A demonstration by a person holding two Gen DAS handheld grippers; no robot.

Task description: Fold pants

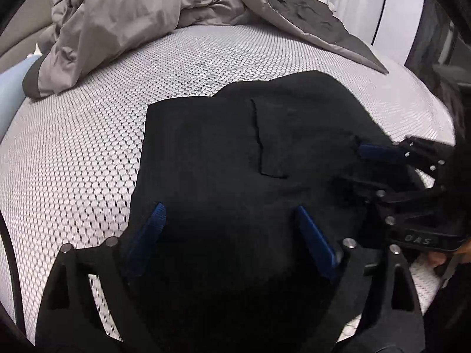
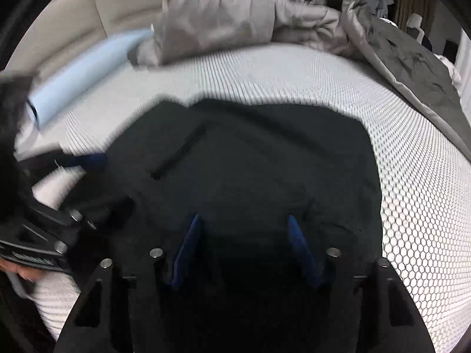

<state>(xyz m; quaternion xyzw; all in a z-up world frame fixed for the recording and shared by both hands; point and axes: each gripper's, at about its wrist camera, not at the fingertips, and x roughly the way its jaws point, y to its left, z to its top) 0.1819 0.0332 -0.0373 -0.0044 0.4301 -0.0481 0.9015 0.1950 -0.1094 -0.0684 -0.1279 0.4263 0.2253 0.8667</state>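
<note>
Black pants [image 1: 235,147] lie in a folded block on the white honeycomb mattress [image 1: 88,153], with a back pocket facing up. Hovering over their near part, my left gripper [image 1: 229,210] is open wide, with only flat cloth below its blue pads. My right gripper [image 1: 351,164] comes in from the right over the pants' right edge. In the right wrist view the pants [image 2: 265,161] fill the middle. There my right gripper [image 2: 243,219] has its jaws apart over the cloth, pinching nothing. My left gripper [image 2: 107,182] shows blurred at the left edge.
A crumpled grey duvet [image 1: 132,20] is heaped along the far side of the mattress, with a dark blanket [image 1: 309,14] beside it. A light blue roll [image 2: 79,70] lies at the far left by a beige headboard [image 2: 88,6]. A hand [image 1: 438,260] shows at the lower right.
</note>
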